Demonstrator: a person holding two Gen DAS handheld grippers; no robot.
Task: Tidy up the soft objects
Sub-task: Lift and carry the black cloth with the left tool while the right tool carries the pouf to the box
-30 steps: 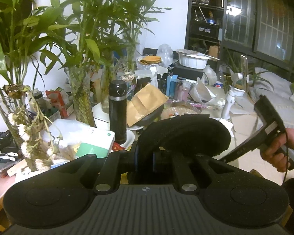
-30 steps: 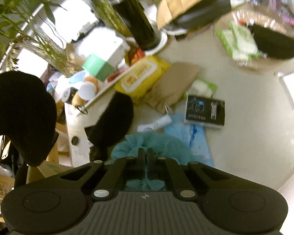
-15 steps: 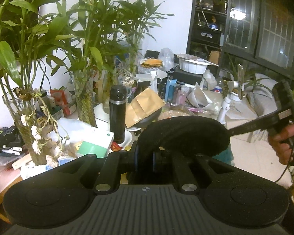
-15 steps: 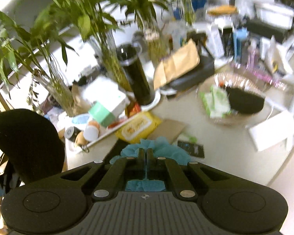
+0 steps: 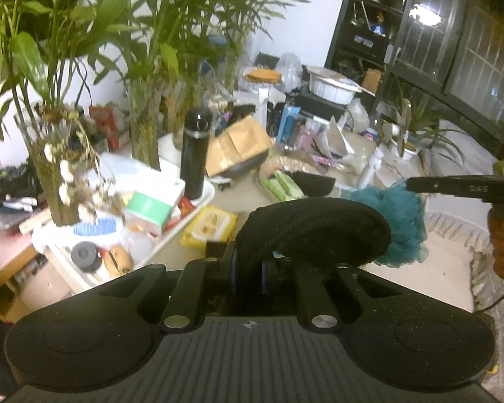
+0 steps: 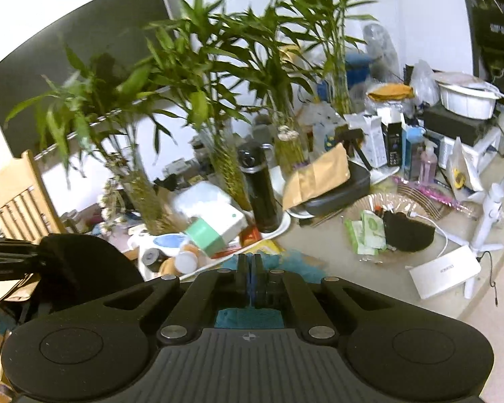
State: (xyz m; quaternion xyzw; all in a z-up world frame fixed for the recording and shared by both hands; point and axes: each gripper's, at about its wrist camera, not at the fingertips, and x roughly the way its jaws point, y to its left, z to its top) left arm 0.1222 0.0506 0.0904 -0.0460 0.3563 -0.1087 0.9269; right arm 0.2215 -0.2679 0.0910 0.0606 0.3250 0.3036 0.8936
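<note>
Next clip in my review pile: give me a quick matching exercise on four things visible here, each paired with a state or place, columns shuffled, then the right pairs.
Things
1. teal mesh sponge
2. black soft pad
3. black flask
4. yellow wipes pack

States or places
A. lying flat on the table, near the tray
B. clamped in the left gripper
C. standing upright on the white tray
D. hanging from the shut right gripper, off the table

Pairs: 1-D, 2-B, 3-C, 4-A
</note>
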